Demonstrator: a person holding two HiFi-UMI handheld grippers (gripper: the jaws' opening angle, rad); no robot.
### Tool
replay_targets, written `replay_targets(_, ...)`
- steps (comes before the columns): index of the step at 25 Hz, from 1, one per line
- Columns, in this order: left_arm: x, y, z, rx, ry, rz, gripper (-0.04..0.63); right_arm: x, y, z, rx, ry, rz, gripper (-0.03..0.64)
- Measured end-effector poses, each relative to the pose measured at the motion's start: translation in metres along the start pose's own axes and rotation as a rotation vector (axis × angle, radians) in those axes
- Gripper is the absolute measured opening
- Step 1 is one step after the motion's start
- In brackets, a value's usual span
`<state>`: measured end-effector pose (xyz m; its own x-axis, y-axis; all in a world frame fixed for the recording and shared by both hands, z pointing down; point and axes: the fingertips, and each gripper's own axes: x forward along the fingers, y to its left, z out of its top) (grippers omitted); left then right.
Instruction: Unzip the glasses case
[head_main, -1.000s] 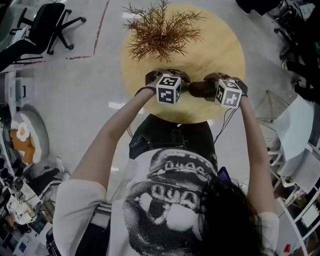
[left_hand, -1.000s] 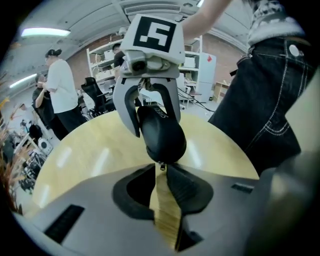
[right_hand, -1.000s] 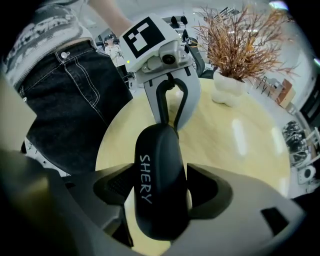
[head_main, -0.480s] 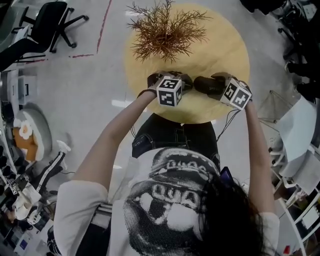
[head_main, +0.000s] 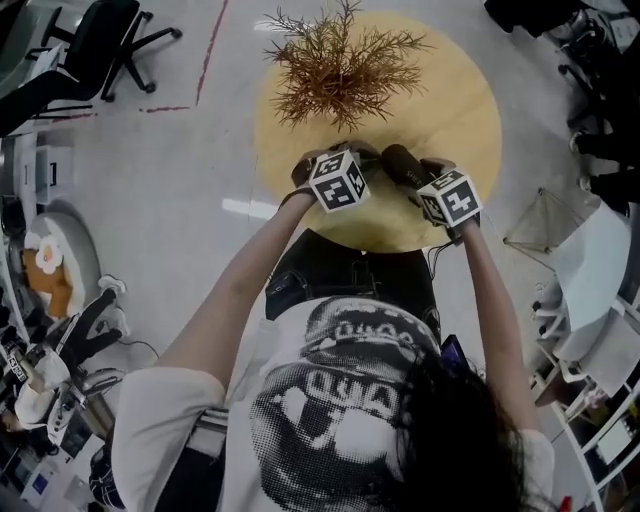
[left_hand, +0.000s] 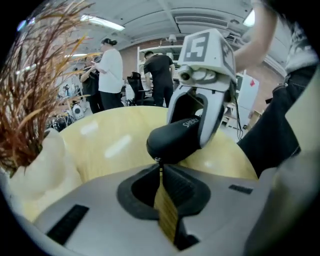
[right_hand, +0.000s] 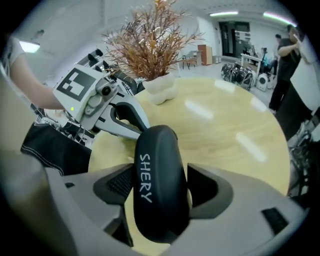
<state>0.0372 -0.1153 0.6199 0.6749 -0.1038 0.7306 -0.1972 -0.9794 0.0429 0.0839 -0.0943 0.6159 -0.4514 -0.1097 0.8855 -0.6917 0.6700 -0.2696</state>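
Observation:
A black glasses case (right_hand: 157, 190) printed SHERY sits upright between the pads of my right gripper (right_hand: 159, 200), which is shut on it. In the head view the case (head_main: 398, 163) hangs slanted over the near part of the round yellow table (head_main: 450, 90). My left gripper (left_hand: 161, 167) meets the case's end (left_hand: 172, 141). Its jaws are closed down to a thin gap, pinching the small zipper pull (left_hand: 159, 162). The two marker cubes (head_main: 338, 180) (head_main: 450, 197) stand side by side. The zip's track itself is hidden.
A dried brown plant (head_main: 340, 60) in a white vase (left_hand: 42, 170) stands at the table's far side, close to the left gripper. The table's near edge (head_main: 380, 245) is by the person's legs. An office chair (head_main: 100, 40) and several people (left_hand: 110, 75) are farther off.
The left jaws have closed on the zipper pull. Both grippers have rolled, and the case has swung from lying across to slanting. The right hand has shifted left, nearer the left one.

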Motion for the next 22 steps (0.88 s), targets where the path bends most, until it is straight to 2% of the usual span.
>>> replay_targets(3, 0.001, 0.002, -0.003, -0.054, 0.0, -0.006, 0.026, 0.002, 0.003, 0.0, -0.035, 0.009, -0.018, 0.339)
replay_targets(6, 0.001, 0.0, -0.004, -0.067, 0.012, -0.029, 0.026, -0.005, 0.003, 0.004, -0.067, 0.001, 0.002, 0.337)
replay_targets(9, 0.001, -0.001, -0.004, -0.061, 0.02, -0.053, 0.026, -0.014, 0.001, 0.013, -0.119, -0.008, 0.03, 0.316)
replay_targets(14, 0.002, -0.002, -0.004, -0.019, 0.044, -0.077, 0.026, -0.007, 0.004, 0.017, -0.204, 0.046, 0.145, 0.291)
replay_targets(17, 0.001, -0.006, -0.004, -0.019, 0.055, -0.1, 0.026, -0.006, 0.002, 0.016, -0.143, 0.041, 0.147, 0.287)
replay_targets(22, -0.003, -0.006, -0.004, -0.082, 0.033, -0.094, 0.025, -0.007, 0.001, 0.015, -0.006, -0.052, 0.101, 0.287)
